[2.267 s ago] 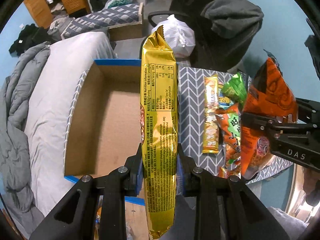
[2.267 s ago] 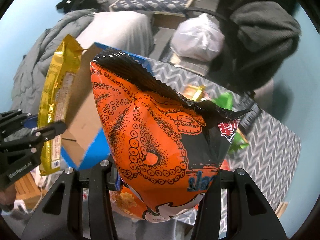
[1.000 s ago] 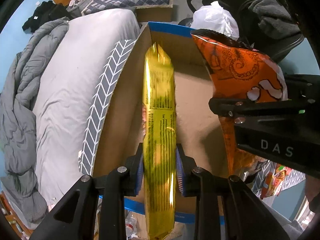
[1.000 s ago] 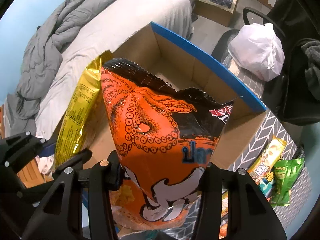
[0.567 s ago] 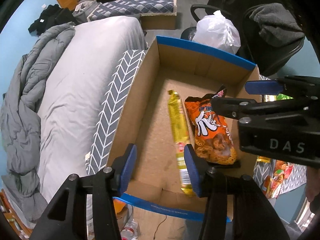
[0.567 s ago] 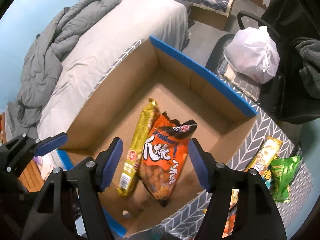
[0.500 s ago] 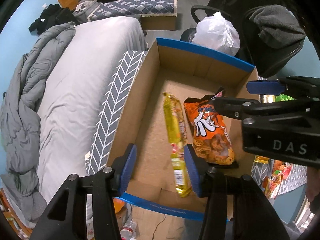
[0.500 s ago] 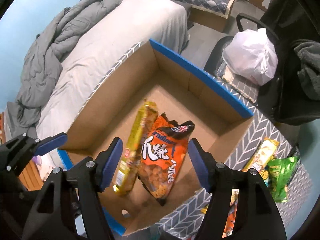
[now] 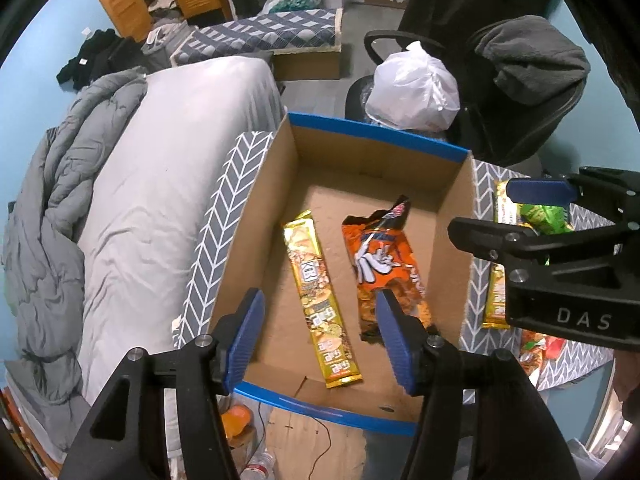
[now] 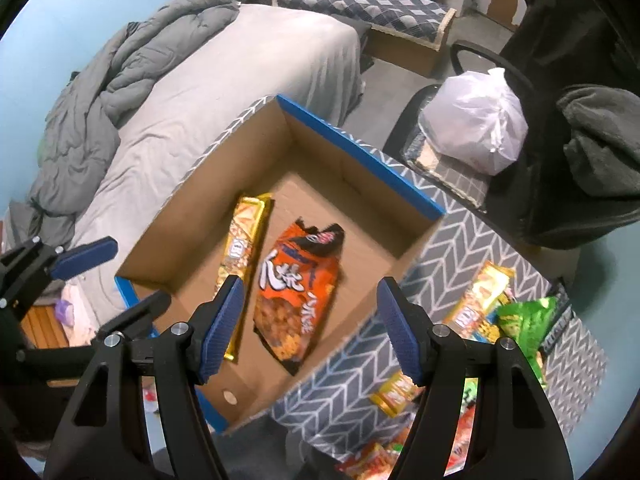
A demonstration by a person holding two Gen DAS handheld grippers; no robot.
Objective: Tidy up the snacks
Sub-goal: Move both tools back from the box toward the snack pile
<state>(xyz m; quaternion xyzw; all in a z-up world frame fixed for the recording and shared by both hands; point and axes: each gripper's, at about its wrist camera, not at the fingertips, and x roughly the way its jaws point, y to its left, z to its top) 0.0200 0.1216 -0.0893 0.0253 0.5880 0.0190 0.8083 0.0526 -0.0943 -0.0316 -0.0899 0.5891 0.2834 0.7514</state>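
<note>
A long gold snack pack (image 9: 318, 298) (image 10: 244, 264) and an orange snack bag (image 9: 384, 272) (image 10: 298, 288) lie flat side by side in the open cardboard box (image 9: 376, 138) (image 10: 360, 148) with blue rims. My left gripper (image 9: 320, 336) is open and empty above the box's near side. My right gripper (image 10: 310, 328) is open and empty above the box; it also shows in the left wrist view (image 9: 520, 216). Several more snack packs (image 10: 484, 300) lie on the grey chevron table (image 10: 452, 264) to the right of the box.
A bed with a grey duvet (image 9: 60, 216) is left of the box. An office chair with a white plastic bag (image 9: 414, 88) and dark clothing (image 9: 532, 64) stands behind it. Clutter lies on the floor (image 9: 244, 428) below the box.
Both grippers carried their packs over the box, opened and dropped them in. They have since drawn back, and the right gripper has swung toward the table's right side.
</note>
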